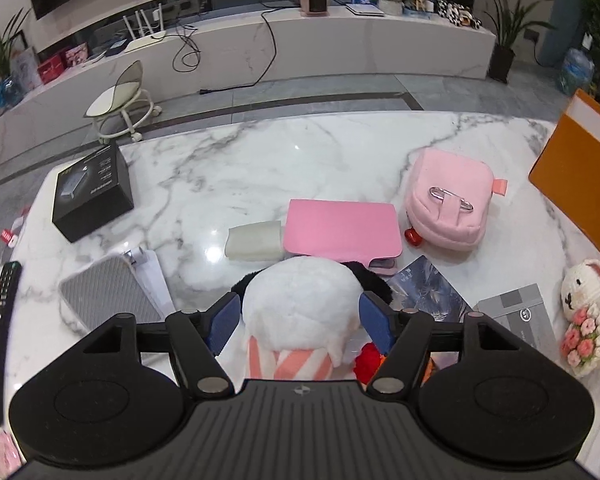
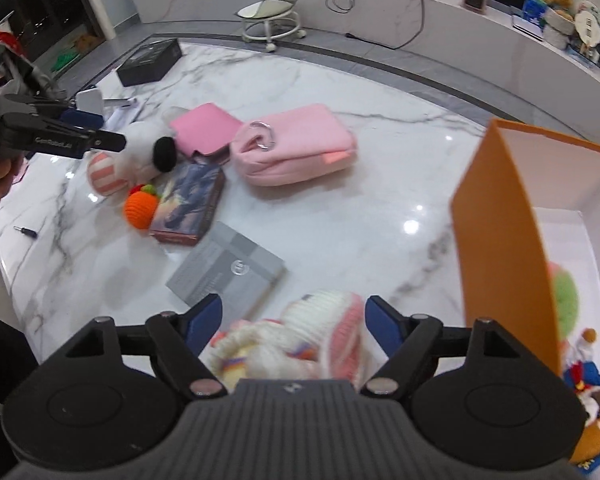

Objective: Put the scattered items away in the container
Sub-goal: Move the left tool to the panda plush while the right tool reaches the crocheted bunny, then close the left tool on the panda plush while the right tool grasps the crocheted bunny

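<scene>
My left gripper has its blue pads on both sides of a white plush dog with black ears and a pink striped part; contact with it is unclear. The dog also shows in the right wrist view, with the left gripper over it. My right gripper is open around a white crochet bunny with pink ears, blurred. The bunny shows in the left wrist view. The orange box stands at the right with several plush toys inside.
On the marble table lie a pink pouch, a pink wallet, a picture box, a grey booklet, an orange crochet fruit, a black box, a grey pad and a remote.
</scene>
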Tool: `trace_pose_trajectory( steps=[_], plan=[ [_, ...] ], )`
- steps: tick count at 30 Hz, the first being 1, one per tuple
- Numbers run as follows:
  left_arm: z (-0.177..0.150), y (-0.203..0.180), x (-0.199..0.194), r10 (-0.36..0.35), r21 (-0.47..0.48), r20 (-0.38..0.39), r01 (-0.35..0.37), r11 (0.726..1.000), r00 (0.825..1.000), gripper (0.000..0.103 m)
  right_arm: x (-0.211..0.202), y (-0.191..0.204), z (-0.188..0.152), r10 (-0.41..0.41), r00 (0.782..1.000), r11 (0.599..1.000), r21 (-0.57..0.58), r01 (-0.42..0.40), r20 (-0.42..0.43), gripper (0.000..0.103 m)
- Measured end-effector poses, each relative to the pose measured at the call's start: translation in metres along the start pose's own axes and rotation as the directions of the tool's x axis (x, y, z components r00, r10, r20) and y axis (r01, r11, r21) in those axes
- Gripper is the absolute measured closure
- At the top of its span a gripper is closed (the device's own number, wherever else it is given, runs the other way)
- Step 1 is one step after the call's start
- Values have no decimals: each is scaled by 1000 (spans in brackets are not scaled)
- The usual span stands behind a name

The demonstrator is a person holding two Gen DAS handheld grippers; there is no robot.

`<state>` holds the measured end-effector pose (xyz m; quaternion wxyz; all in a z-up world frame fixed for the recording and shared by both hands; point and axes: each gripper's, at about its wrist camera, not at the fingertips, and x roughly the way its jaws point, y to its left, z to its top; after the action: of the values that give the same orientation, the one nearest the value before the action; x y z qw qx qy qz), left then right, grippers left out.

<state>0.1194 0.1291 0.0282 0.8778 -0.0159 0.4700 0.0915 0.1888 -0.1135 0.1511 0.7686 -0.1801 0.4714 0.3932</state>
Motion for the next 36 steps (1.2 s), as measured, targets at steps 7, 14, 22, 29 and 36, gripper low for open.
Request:
trace_pose_trajectory(
  steps=[7,14,22,29,36],
  plan=[
    [-4,-4,19,14,29,-60,-13,999,998,23,-2,-20,-15,-28,999,999,30,29,-24,18],
    [-11,-13,41,51,73,-107,-43,996,993,15,5,-18,-14,-26,999,999,36,27,-26,15],
    [-18,-13,60,61,81,-151,-49,996,987,14,23,8,-12,14,997,1000,-27,-16,-80,15],
    [-20,-4,67,21,26,-152,-17,1000,988,13,39,15,-15,26,993,999,-38,-30,-117,10],
    [-17,-4,71,0,17,-125,2,1000,992,12,60,24,-19,37,985,998,-48,-46,-169,9]
  ],
)
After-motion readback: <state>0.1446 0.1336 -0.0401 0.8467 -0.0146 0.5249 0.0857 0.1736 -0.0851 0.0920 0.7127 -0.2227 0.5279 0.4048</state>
